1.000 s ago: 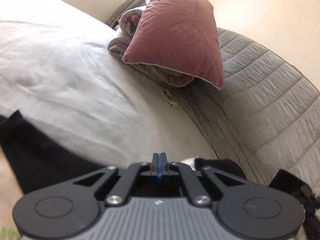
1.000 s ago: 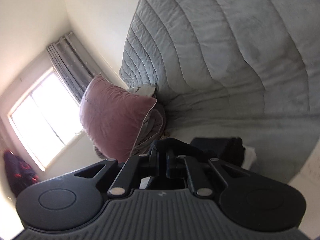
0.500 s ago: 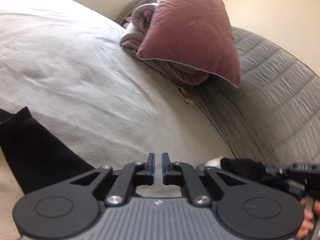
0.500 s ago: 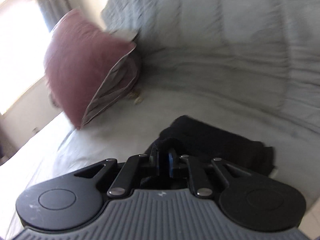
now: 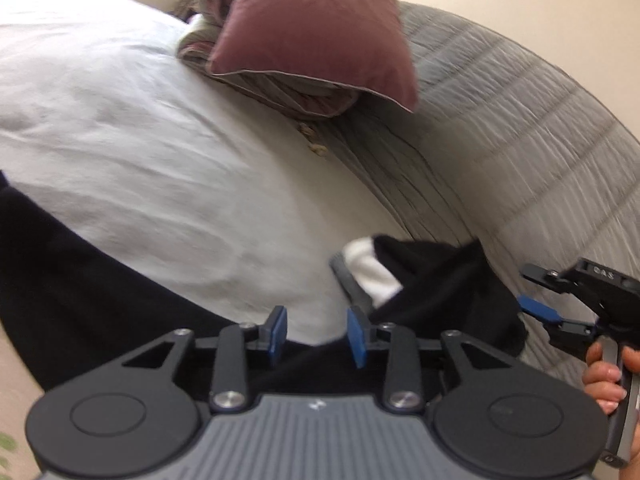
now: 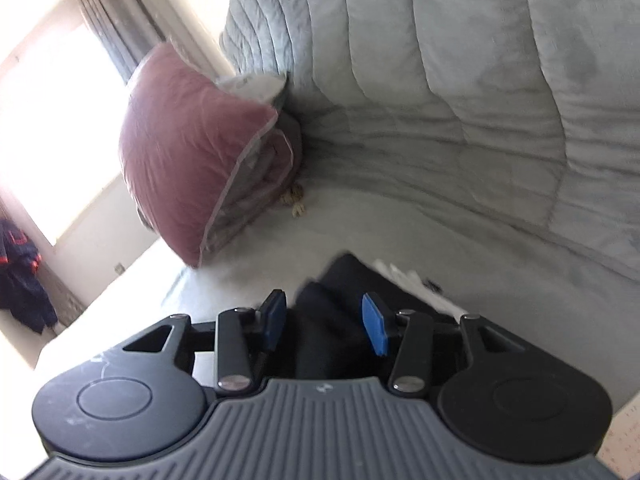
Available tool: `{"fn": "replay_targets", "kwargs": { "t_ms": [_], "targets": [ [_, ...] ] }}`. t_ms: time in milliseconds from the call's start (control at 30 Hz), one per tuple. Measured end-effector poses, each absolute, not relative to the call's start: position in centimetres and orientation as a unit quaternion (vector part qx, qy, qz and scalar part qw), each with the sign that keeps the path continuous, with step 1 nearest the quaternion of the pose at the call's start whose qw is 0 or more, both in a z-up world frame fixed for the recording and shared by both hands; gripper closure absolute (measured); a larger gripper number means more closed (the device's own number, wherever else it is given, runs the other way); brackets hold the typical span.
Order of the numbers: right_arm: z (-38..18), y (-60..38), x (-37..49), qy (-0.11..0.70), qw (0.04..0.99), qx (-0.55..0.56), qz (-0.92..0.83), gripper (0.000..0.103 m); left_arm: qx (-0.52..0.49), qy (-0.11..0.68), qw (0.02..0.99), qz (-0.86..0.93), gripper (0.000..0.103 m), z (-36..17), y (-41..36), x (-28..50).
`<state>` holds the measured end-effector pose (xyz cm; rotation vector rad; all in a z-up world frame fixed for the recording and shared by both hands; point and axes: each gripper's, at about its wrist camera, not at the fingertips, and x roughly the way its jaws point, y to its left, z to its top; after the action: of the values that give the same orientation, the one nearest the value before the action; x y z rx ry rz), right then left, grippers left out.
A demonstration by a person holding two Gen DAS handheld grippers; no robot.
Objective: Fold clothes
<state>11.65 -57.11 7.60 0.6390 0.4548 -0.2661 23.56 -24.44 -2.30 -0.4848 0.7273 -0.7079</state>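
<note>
Black garment (image 6: 344, 320) between parted fingers (image 6: 374, 322)

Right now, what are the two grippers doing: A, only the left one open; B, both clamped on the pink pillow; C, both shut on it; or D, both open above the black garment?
D: the left gripper and right gripper both show blue pads spread apart, with the black garment loose beneath them.
</note>
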Motion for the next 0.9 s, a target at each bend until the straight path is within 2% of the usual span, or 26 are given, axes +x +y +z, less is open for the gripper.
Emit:
{"fn": "replay_targets", "kwargs": {
  "t_ms": [233, 400, 500, 633, 700, 733, 767, 867, 900],
  "targets": [
    [6.3, -57.2, 9.9, 0.212, 0.885, 0.407, -0.075, 0.056, -0.209, 0.343, 0.844, -0.356, 0.068, -0.1, -27.1, 24.9],
    [4.3, -58.0, 10.3, 0.191, 0.859, 0.469, -0.074, 0.056, -0.204, 0.35, 0.828, -0.387, 0.052, 3.0, -31.5, 27.9],
    [3.6, -59.0, 10.5, 0.171, 0.85, 0.494, -0.058, 0.056, -0.198, 0.372, 0.809, -0.411, 0.043, 4.2, -34.7, 29.9],
    [2.7, -60.3, 10.9, 0.143, 0.839, 0.525, -0.035, 0.056, -0.203, 0.425, 0.765, -0.439, 0.041, 4.0, -38.2, 31.9],
    [2.2, -61.0, 11.0, 0.128, 0.832, 0.539, -0.024, 0.059, -0.208, 0.453, 0.741, -0.45, 0.043, 3.8, -39.8, 32.9],
    [2.0, -61.3, 11.1, 0.121, 0.828, 0.546, -0.019, 0.064, -0.21, 0.467, 0.728, -0.456, 0.043, 3.6, -40.6, 33.4],
    [1.8, -61.6, 11.2, 0.114, 0.825, 0.554, -0.013, 0.072, -0.212, 0.48, 0.715, -0.461, 0.046, 3.5, -41.4, 33.9],
    [1.5, -61.6, 11.6, 0.106, 0.825, 0.555, -0.004, 0.09, -0.204, 0.479, 0.728, -0.447, 0.082, 3.6, -42.2, 33.4],
    [1.7, -61.4, 11.7, 0.103, 0.831, 0.547, -0.002, 0.09, -0.204, 0.474, 0.729, -0.45, 0.095, 3.8, -42.4, 33.1]
  ]
}}
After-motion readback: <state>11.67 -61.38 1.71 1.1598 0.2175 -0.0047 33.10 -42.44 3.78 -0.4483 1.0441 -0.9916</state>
